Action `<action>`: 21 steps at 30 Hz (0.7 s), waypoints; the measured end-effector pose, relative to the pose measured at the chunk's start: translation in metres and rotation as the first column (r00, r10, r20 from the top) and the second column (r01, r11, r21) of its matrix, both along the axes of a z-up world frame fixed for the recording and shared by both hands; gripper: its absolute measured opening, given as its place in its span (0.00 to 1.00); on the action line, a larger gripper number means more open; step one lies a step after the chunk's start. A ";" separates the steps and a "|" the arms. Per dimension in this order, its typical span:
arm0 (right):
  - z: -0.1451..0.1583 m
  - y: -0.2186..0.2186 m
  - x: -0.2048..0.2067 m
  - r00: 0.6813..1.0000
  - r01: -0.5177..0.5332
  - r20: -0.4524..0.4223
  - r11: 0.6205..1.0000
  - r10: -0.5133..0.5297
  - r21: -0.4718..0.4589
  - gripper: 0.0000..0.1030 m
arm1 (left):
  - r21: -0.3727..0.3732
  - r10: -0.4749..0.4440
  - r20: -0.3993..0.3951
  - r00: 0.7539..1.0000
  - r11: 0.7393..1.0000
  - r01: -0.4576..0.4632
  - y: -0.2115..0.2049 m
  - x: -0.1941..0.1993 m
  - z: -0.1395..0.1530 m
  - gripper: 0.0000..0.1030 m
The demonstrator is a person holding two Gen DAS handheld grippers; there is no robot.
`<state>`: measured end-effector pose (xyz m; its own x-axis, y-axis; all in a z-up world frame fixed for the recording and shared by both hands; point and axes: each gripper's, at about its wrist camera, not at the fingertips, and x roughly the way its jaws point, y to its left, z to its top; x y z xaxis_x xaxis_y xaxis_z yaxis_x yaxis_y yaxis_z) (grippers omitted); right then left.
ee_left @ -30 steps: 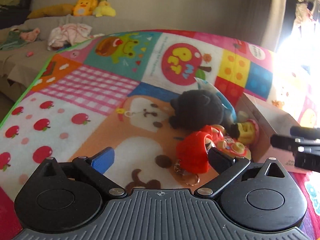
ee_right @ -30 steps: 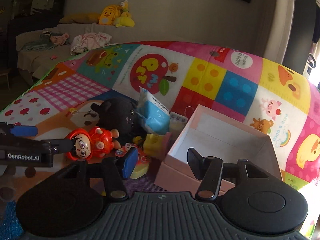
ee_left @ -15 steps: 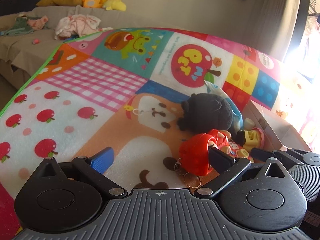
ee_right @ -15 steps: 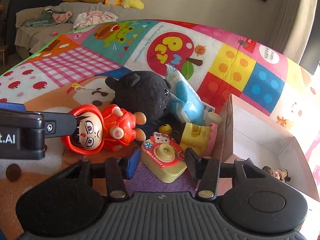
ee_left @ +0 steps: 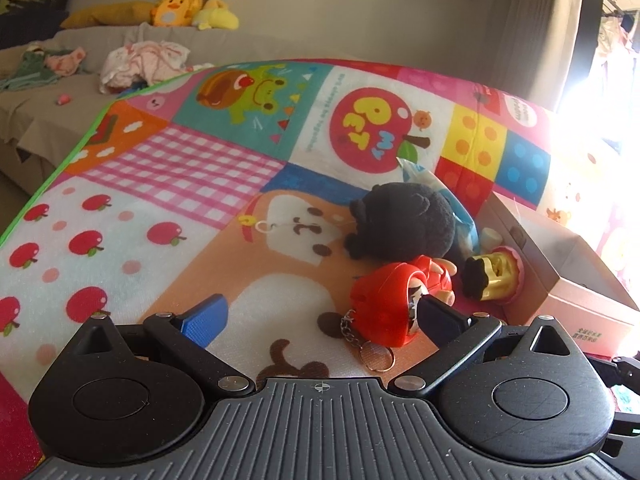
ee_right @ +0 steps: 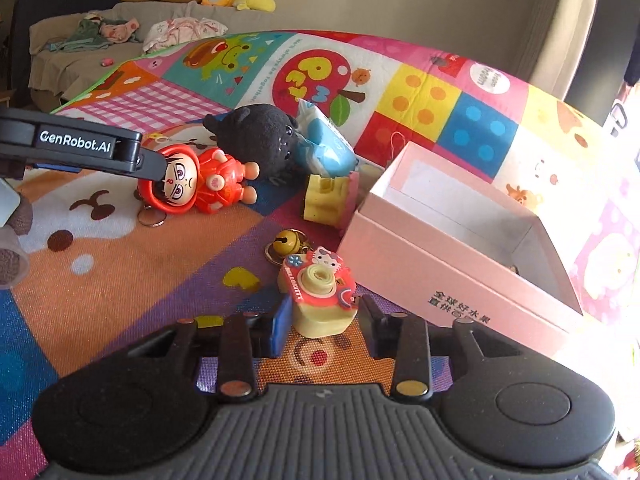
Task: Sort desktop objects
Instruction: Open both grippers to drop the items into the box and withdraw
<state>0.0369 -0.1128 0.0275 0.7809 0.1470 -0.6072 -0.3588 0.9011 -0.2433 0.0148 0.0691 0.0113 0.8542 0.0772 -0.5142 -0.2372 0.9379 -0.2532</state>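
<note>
The right gripper (ee_right: 320, 320) has its jaws opening, with a toy camera keychain (ee_right: 318, 294) between them; the blue pad sits at the toy's left side and the black finger just off its right, so no firm hold shows. A brass bell (ee_right: 287, 240) lies just beyond it on the colourful play mat (ee_right: 120, 260). To the right stands an open pink box (ee_right: 452, 240). The left gripper (ee_left: 320, 316) is wide open, its right finger touching the face of a red-hooded doll keychain (ee_left: 388, 300) lying on the mat. Beyond the doll sit a yellow block figure (ee_right: 326, 198), a black plush (ee_right: 260, 138) and a blue tissue pack (ee_right: 326, 146), close together.
</note>
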 end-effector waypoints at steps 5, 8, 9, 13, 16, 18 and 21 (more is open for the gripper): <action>-0.005 -0.009 0.022 0.998 0.009 -0.068 0.992 -0.001 0.129 0.46 | 0.010 -0.006 -0.002 1.000 1.000 0.006 -0.001 0.001 -0.001 1.00; -0.002 -0.016 0.024 0.995 0.015 -0.095 0.987 0.001 0.159 0.45 | 0.015 -0.007 -0.001 1.000 1.000 0.007 -0.002 0.001 0.000 1.00; -0.001 -0.018 0.021 0.996 0.011 -0.093 0.988 0.003 0.156 0.45 | 0.014 -0.008 -0.001 1.000 1.000 0.008 -0.002 0.001 0.000 1.00; -0.002 -0.041 -0.003 0.997 0.012 -0.081 0.993 -0.003 0.121 0.44 | 0.037 -0.025 -0.001 1.000 0.999 0.025 -0.005 0.001 0.000 1.00; -0.003 -0.069 -0.022 0.997 0.065 -0.041 0.994 -0.062 0.089 0.45 | 0.073 -0.049 -0.010 0.999 0.996 0.049 -0.012 0.001 0.001 1.00; -0.005 -0.088 -0.030 0.991 0.134 -0.011 0.988 -0.134 0.073 0.46 | 0.134 -0.078 -0.012 0.997 0.988 0.079 -0.023 0.002 0.005 1.00; -0.002 -0.116 -0.034 0.972 0.233 -0.019 0.960 -0.233 0.154 0.57 | 0.227 -0.138 0.006 0.990 0.965 0.133 -0.046 0.003 0.014 1.00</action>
